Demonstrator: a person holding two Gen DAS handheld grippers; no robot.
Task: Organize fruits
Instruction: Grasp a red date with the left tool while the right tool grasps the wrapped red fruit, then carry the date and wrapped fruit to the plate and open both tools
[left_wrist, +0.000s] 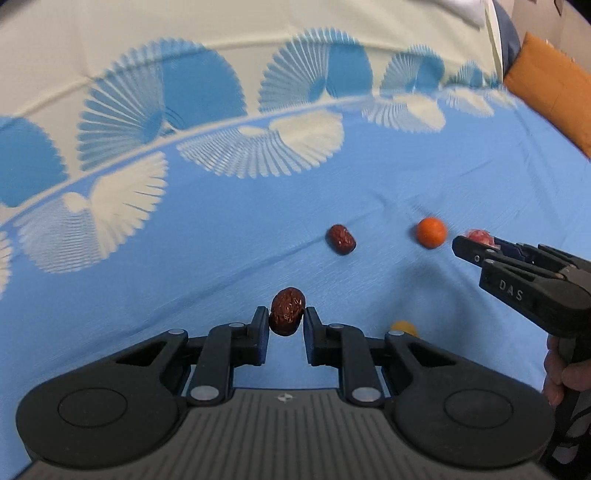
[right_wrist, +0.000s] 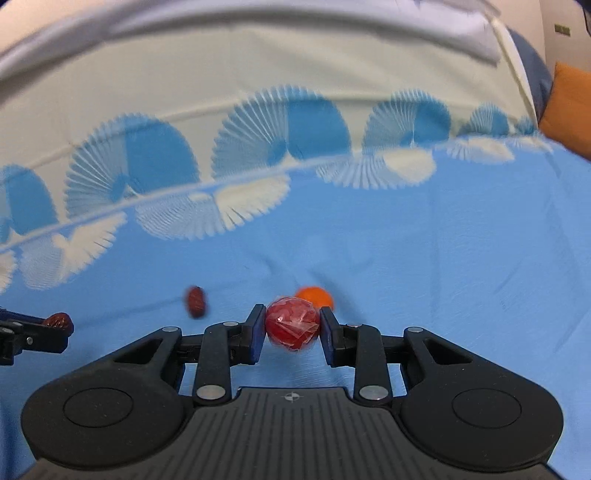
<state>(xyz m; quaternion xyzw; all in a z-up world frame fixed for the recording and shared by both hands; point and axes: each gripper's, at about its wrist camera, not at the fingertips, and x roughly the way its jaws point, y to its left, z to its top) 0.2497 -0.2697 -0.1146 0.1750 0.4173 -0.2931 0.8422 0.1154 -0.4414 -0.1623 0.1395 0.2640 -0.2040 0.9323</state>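
Both grippers clamp fruit above a blue, fan-patterned cloth (left_wrist: 184, 258).

The left gripper (left_wrist: 286, 317) grasps a wrinkled dark-red date (left_wrist: 287, 311); the right gripper (right_wrist: 293, 325) pinches a red plastic-wrapped ball (right_wrist: 291, 326). A second date (left_wrist: 340, 239) and a round orange fruit (left_wrist: 431, 232) lie on the cloth. Only the left view shows a small yellow fruit (left_wrist: 404, 327) and the holding hand (left_wrist: 565, 380).

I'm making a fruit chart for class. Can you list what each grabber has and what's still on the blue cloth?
left gripper: shut on a wrinkled red date
right gripper: shut on a red ball in clear wrap
lying on the blue cloth: second red date, orange ball
partly hidden: something yellow behind the left gripper
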